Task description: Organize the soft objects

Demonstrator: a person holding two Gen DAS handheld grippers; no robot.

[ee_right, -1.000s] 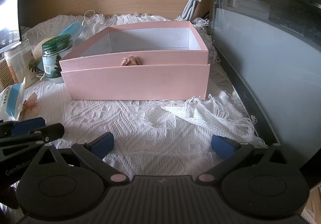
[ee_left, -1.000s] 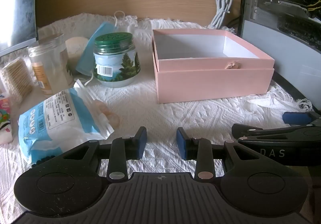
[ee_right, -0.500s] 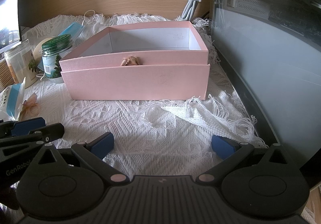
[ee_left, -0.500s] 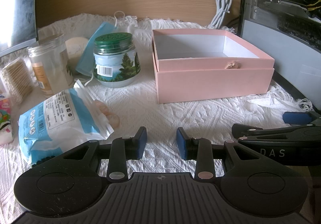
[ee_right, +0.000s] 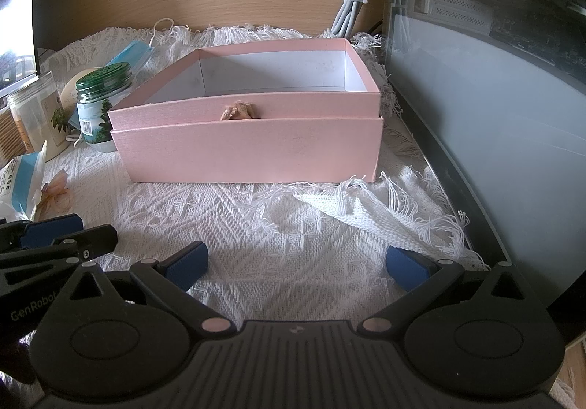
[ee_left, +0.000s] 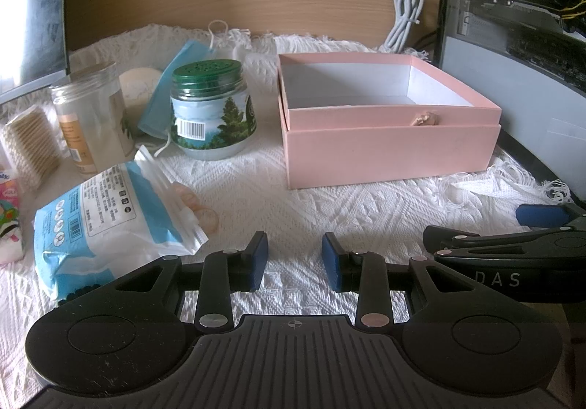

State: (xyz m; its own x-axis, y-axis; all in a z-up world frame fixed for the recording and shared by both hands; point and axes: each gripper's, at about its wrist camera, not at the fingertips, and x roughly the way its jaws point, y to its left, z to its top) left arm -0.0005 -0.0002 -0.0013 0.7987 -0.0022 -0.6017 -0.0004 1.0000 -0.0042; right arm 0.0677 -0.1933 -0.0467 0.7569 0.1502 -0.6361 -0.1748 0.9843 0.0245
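An open pink box point(ee_left: 388, 149) with a white inside stands on the white woven cloth; it also shows in the right wrist view point(ee_right: 249, 149). A blue and white soft pouch point(ee_left: 106, 226) lies at the left, with a pink hair tie point(ee_left: 199, 211) beside it. A blue face mask point(ee_left: 164, 94) leans behind the green-lidded jar point(ee_left: 210, 112). My left gripper point(ee_left: 295, 260) is partly open and empty, low over the cloth in front of the box. My right gripper point(ee_right: 296, 262) is wide open and empty, in front of the box.
A clear plastic jar point(ee_left: 88, 123), a pack of cotton swabs point(ee_left: 31, 145) and a round beige puff point(ee_left: 141, 83) stand at the left. A computer case point(ee_right: 487, 86) walls the right side. A coiled white cable point(ee_left: 404, 17) hangs on the wooden back panel.
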